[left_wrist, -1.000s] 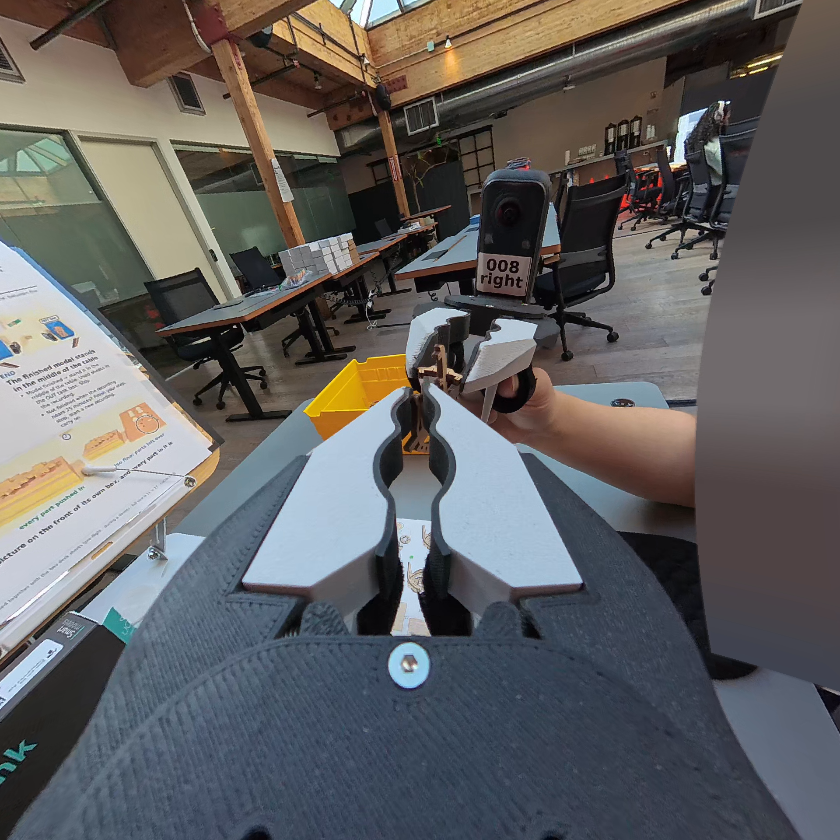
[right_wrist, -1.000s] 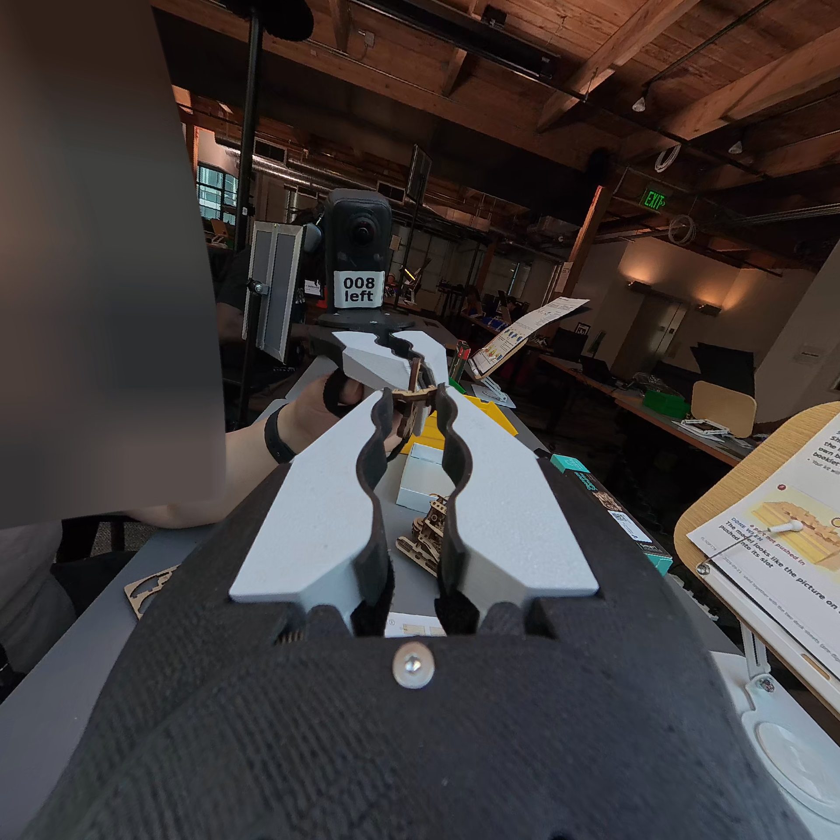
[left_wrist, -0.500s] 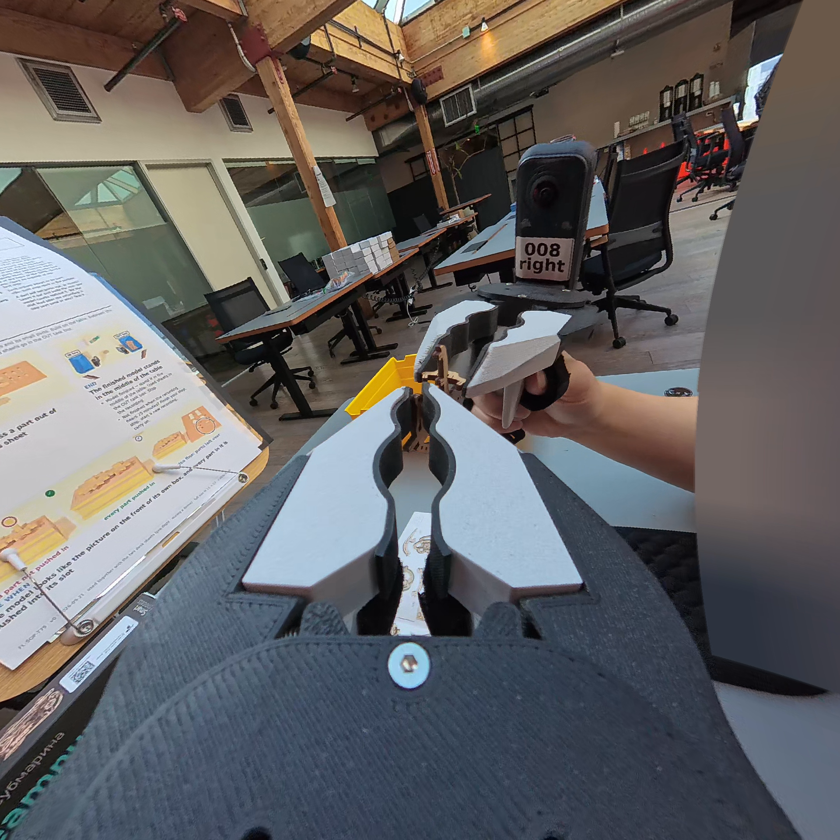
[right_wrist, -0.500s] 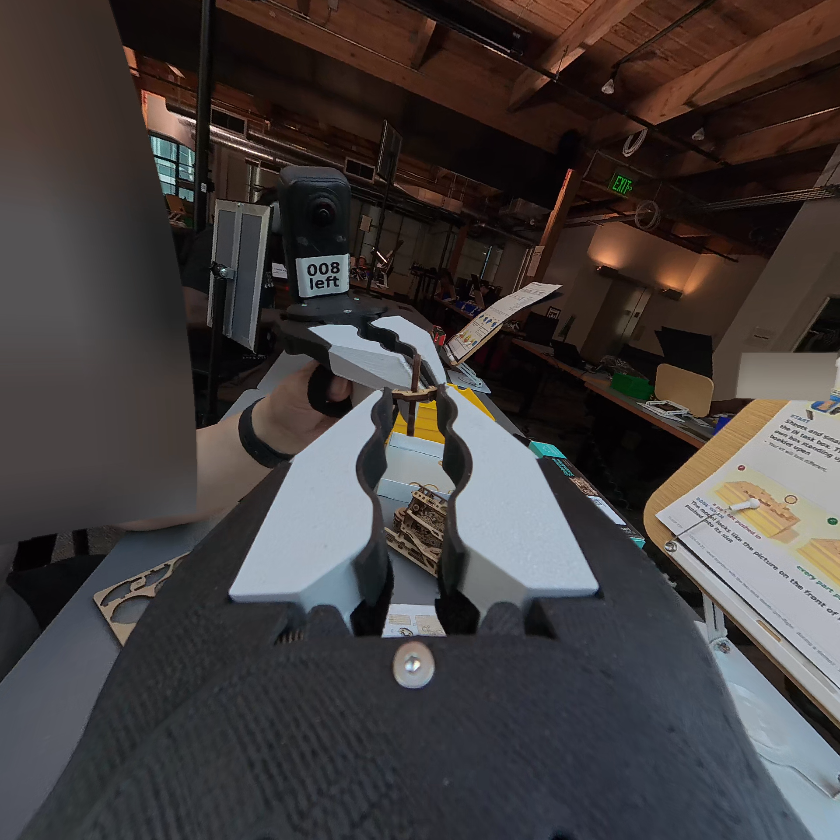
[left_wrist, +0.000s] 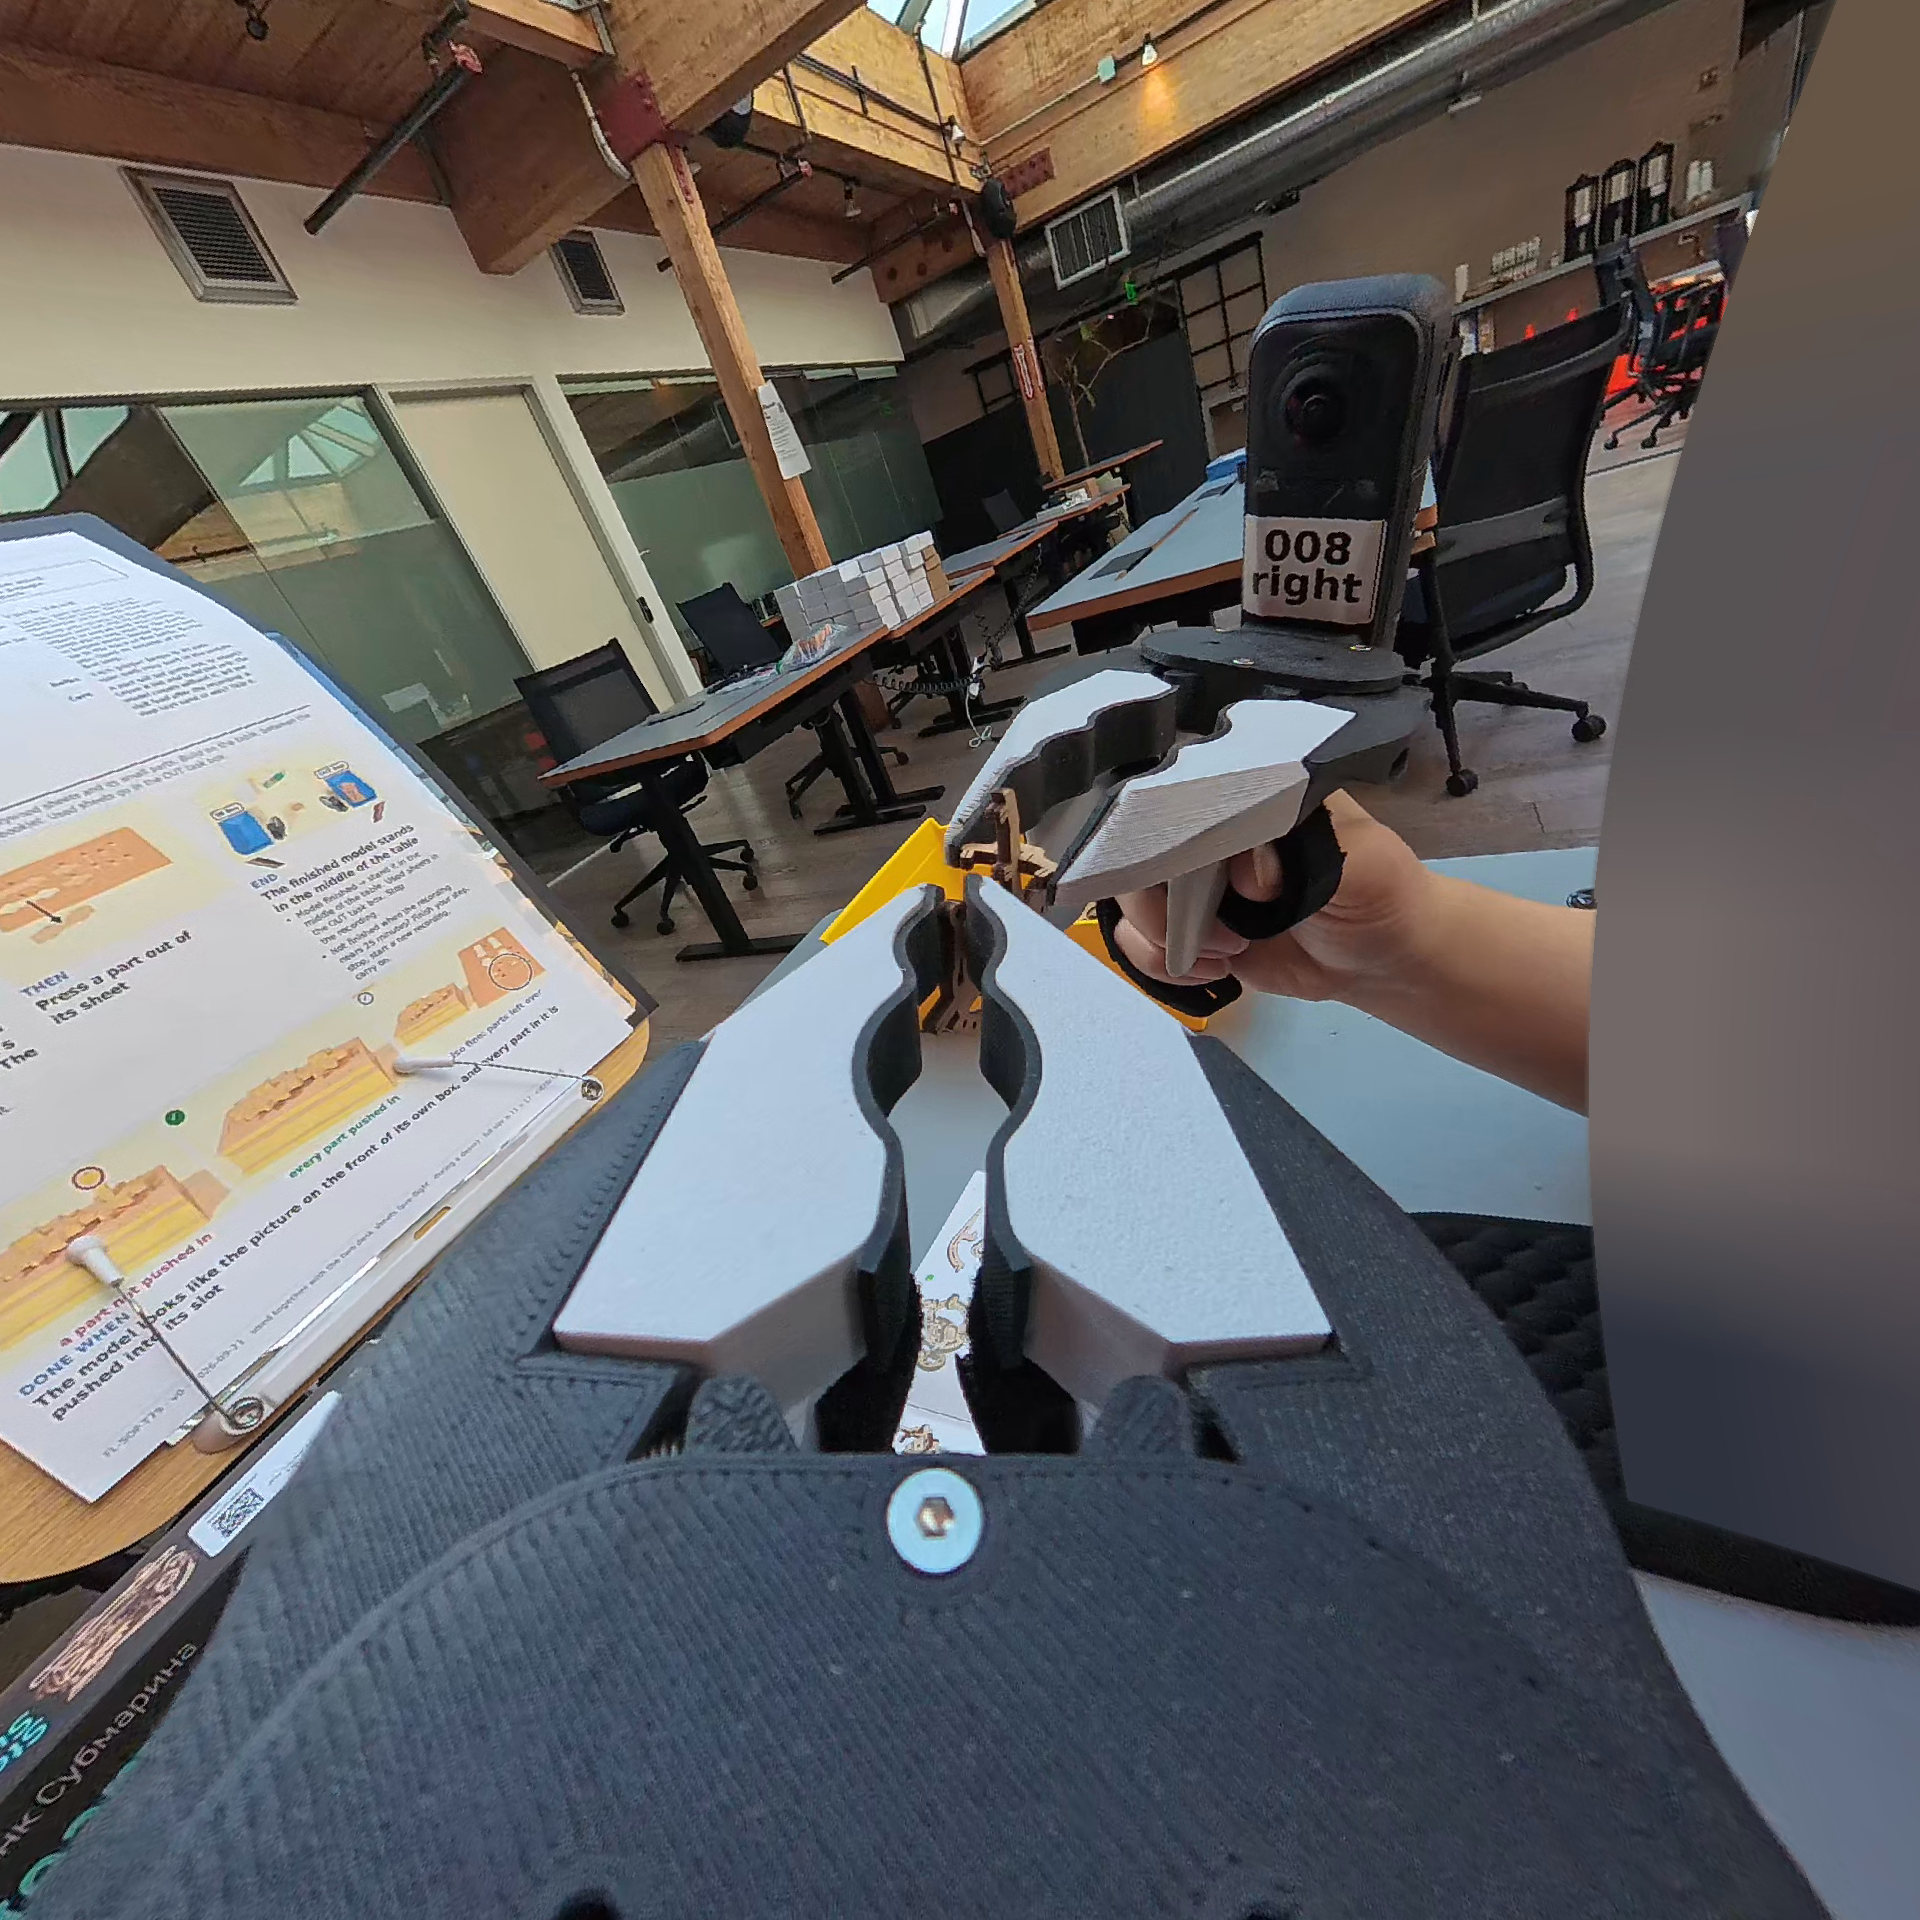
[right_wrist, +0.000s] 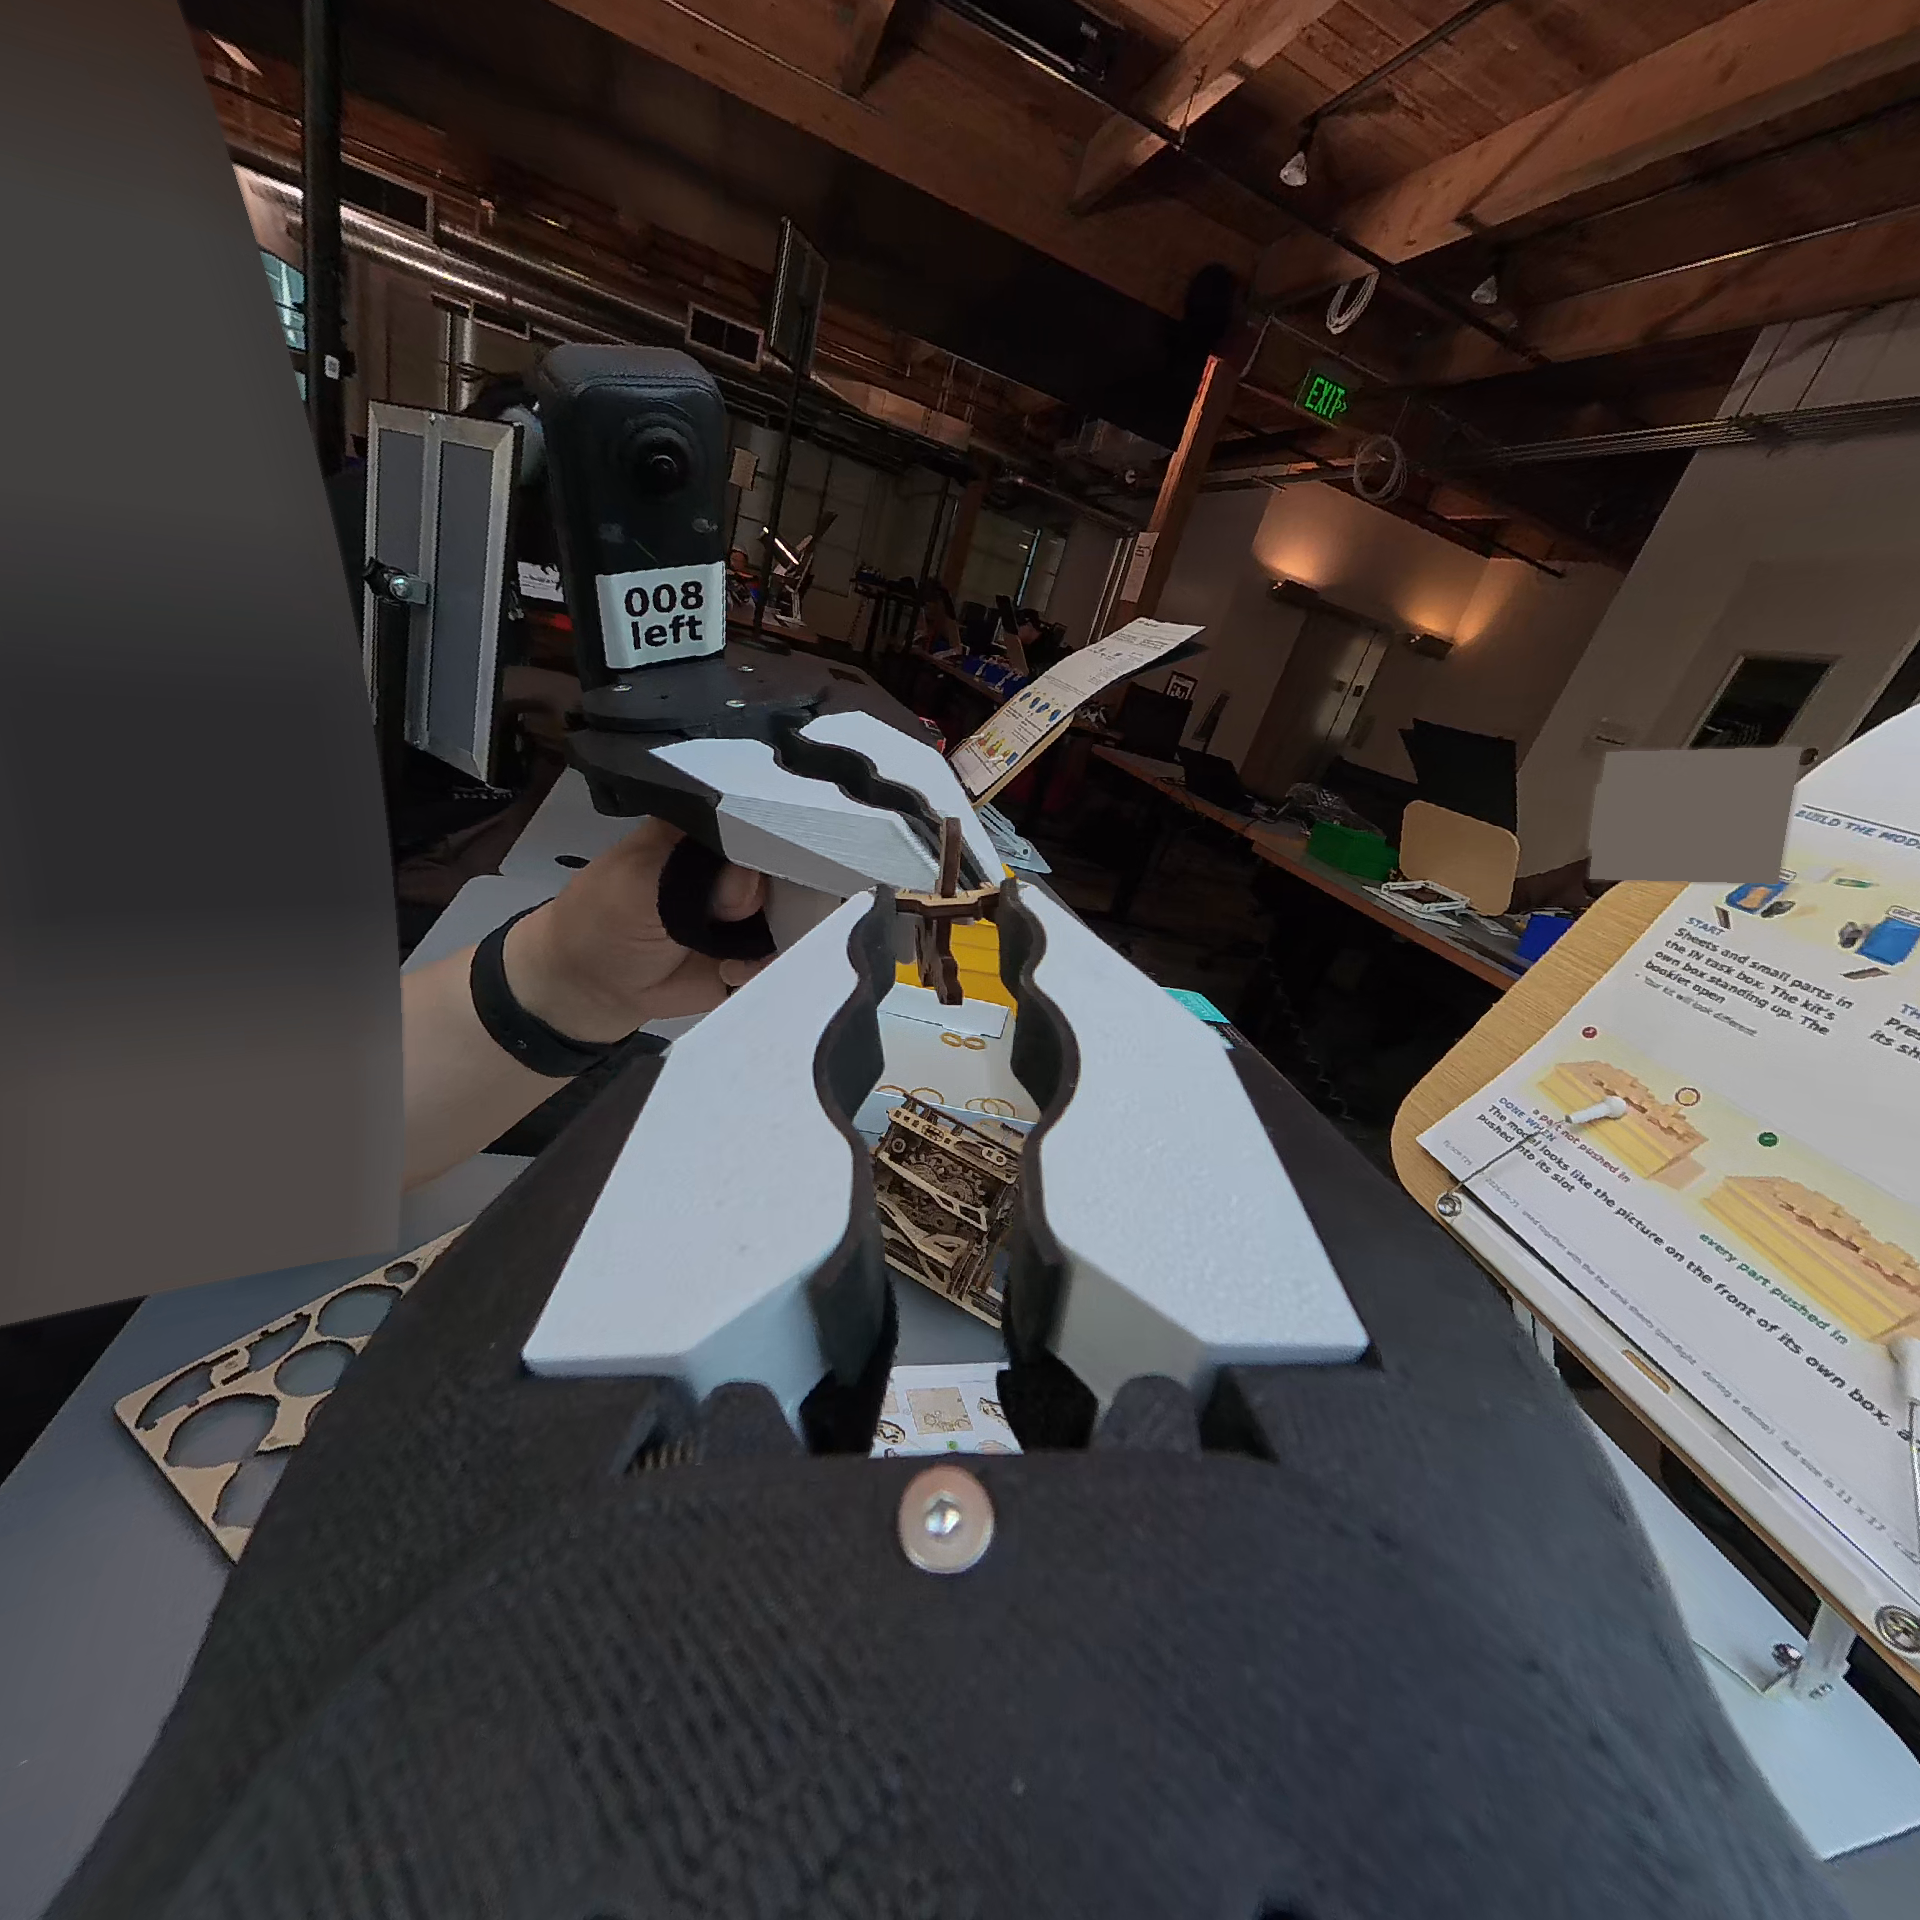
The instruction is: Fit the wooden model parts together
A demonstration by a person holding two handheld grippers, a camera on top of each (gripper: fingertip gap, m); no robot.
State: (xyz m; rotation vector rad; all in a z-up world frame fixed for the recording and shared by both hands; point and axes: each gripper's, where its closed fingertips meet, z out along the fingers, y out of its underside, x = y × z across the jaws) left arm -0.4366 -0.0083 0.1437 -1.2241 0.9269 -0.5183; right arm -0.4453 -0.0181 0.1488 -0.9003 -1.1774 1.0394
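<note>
My left gripper is shut on a thin upright wooden strip. My right gripper is shut on a small flat cross-shaped wooden part. The strip passes through this flat part, and the two grippers meet tip to tip above the table. In the left wrist view the right gripper comes in from the upper right with its part. In the right wrist view the left gripper comes in from the upper left. A partly built wooden model stands on the table below.
An instruction board stands to one side. A yellow bin and a white box lie behind the grippers. A punched-out wooden sheet lies on the grey table. A dark kit box sits near the board. The tips of both grippers are at nearly the same place.
Both grippers have stayed shut with their parts joined at the tips. The pair has swung and tilted, so the board and the model on the table show more.
</note>
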